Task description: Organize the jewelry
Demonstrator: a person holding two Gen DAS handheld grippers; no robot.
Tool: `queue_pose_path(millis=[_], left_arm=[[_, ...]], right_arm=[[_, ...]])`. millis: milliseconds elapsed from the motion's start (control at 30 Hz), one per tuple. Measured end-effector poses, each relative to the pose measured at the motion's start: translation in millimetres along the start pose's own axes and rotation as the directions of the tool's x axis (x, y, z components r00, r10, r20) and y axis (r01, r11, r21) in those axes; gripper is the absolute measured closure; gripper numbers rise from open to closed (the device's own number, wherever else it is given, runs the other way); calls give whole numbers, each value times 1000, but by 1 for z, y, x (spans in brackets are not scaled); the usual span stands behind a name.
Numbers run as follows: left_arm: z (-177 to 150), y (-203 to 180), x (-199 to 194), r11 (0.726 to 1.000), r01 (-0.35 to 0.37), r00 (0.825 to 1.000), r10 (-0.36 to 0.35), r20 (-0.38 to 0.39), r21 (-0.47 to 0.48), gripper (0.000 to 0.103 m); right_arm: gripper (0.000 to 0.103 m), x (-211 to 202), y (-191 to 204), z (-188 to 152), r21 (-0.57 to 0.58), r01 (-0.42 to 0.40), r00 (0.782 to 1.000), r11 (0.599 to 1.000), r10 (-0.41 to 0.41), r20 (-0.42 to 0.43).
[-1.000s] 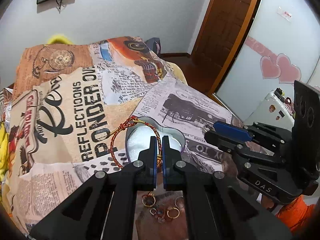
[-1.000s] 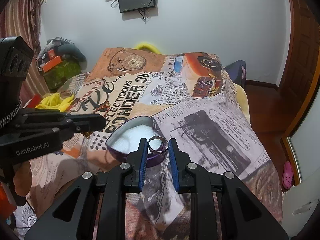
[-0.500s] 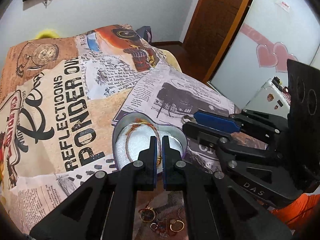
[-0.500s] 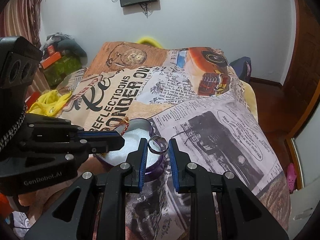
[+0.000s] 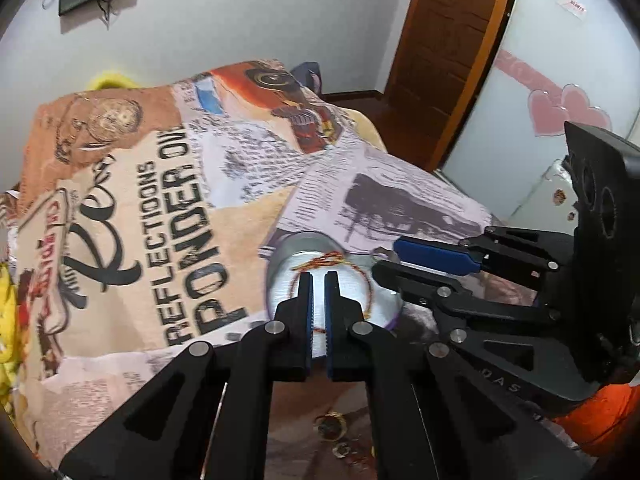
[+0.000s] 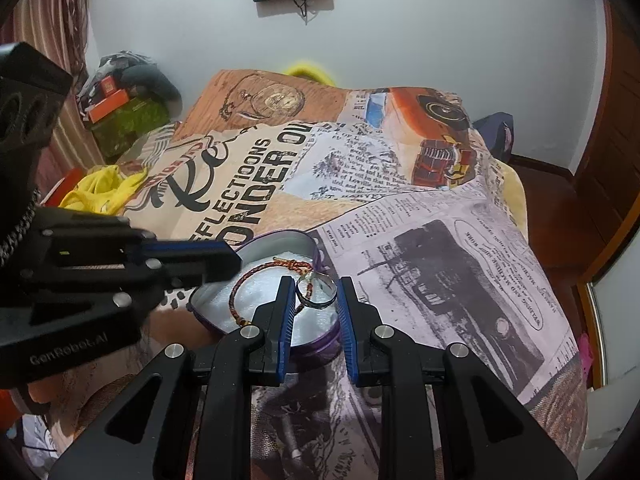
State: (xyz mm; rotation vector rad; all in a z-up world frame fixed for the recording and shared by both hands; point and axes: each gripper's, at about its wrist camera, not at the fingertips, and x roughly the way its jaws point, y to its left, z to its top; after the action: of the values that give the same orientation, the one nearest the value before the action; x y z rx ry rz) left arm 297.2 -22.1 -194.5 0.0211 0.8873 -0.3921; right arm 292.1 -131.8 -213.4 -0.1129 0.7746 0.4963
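Observation:
A heart-shaped tin [image 5: 280, 264] [image 6: 276, 240] with a white lining sits on the printed bedspread. A red braided bracelet [image 5: 370, 288] [image 6: 256, 272] lies inside it. My left gripper [image 5: 319, 276] hovers just over the tin with its jaws slightly parted and nothing gripped; it shows in the right wrist view [image 6: 224, 258]. My right gripper [image 6: 316, 284] is shut on a silver ring [image 6: 316, 292] held over the tin's near edge; it shows in the left wrist view [image 5: 384, 260].
Several small gold rings [image 5: 332, 426] lie on the bedspread [image 6: 440, 264] near me, below the left gripper. A wooden door [image 5: 444, 48] and a white cabinet with pink hearts [image 5: 560, 112] stand to the right. Yellow cloth [image 6: 96, 192] lies at the bed's left.
The left gripper carried the red bracelet over the tin, opened slightly and let it drop inside. The right gripper moved closer over the tin, still holding the ring.

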Motion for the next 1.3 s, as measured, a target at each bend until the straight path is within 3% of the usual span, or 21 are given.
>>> queue_pose_path(millis=[300, 533, 733, 1300], left_arm=[[-9, 17, -7, 998, -57, 998, 57, -3, -13, 94], [-12, 22, -12, 996, -82, 997, 82, 4, -35, 74], [-17, 20, -21, 995, -92, 996, 93, 8, -34, 73], [-41, 2, -58, 992, -117, 993, 118, 13, -38, 67]], right_arm=[[84, 7, 10, 1, -33, -15, 1000, 999, 14, -23], [84, 13, 14, 2, -26, -30, 998, 999, 28, -60], [76, 8, 19, 1, -37, -19, 998, 999, 16, -63], [75, -35, 30, -8, -46, 13, 999, 999, -14, -29]])
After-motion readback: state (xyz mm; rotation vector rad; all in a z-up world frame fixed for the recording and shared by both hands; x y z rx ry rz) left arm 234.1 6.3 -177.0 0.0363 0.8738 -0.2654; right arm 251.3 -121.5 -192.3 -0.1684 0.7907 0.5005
